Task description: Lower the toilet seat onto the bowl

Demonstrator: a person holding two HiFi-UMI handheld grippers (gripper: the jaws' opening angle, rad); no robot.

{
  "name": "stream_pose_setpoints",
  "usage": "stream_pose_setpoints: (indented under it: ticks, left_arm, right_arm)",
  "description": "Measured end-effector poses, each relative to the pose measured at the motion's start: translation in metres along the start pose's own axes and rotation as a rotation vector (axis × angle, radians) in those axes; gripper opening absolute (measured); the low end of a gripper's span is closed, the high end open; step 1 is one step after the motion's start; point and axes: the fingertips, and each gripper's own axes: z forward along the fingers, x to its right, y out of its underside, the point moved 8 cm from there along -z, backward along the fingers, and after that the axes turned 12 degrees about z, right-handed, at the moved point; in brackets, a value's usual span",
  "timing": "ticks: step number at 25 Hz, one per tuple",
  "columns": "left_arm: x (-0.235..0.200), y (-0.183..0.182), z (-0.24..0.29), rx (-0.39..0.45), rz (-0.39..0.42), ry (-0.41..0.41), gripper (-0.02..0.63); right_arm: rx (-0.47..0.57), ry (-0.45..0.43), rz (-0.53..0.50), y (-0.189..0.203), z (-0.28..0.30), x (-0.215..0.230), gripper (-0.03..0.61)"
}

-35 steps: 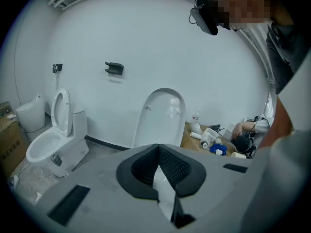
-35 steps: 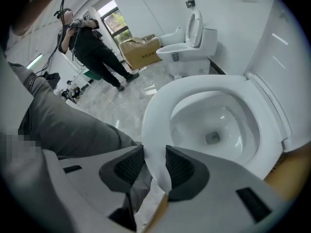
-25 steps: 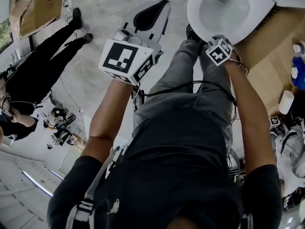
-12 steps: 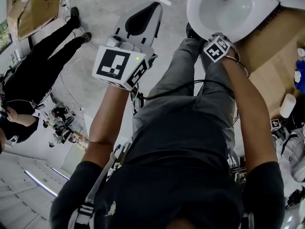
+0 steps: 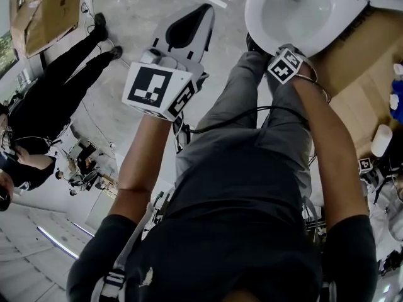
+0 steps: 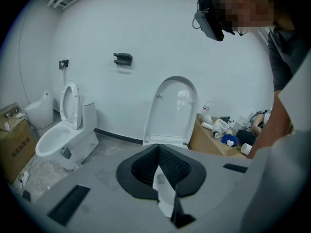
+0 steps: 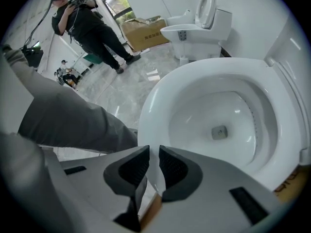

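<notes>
Closing R tongs (image 7: 154, 150) on thin white edge at near front of bowl (image 7: 221, 113); narrow gap btw pads, edge in it, no firm pinch visible yet. Prob the toilet seat (image 7: 158, 101): white ring flat round the opening, so down or nearly down. Can't tell seat from bowl rim at pinch pt. Lid (image 6: 172, 108) upright at far side, by wall (image 6: 146, 33). L tongs (image 6: 158, 148) pressed together at tips, nothing in them, up in air left of bowl, well apart from it.

To do well: set pads square on edge, pinch light. Glossy, may slip. If any gap under ring, ease down slow, no drop. Hold L tongs clear; leave lid alone. Check ring even all round before letting go.
</notes>
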Motion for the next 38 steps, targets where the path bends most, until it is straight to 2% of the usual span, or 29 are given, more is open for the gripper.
stream_pose_setpoints:
  ticks: [5,11,18,25,33,38]
  left_arm:
    - [-0.001,-0.009,0.002,0.012,0.003,0.002,0.003]
    - [-0.001,-0.035,-0.008,0.043,-0.001,0.014,0.003]
    - [-0.002,-0.083,-0.022,0.128,0.016,0.038,0.003]
    - [-0.017,-0.135,-0.064,0.193,0.036,0.064,0.003]
    - [-0.022,-0.167,-0.088,0.268,0.071,0.087,0.003]
    - [-0.03,-0.181,-0.102,0.323,0.059,0.102,0.003]
  right_arm:
    - [-0.023,-0.022,0.055,-0.002,-0.007,0.006,0.054]
    - [0.113,-0.02,0.163,-0.025,-0.066,0.012,0.03]
    - [0.353,0.01,0.273,-0.066,-0.182,0.023,0.017]
    - [0.57,-0.002,0.374,-0.097,-0.325,-0.007,0.009]
    - [0.893,0.054,0.362,-0.101,-0.471,-0.042,0.006]
    - [1.026,0.101,0.335,-0.111,-0.539,-0.067,0.006]
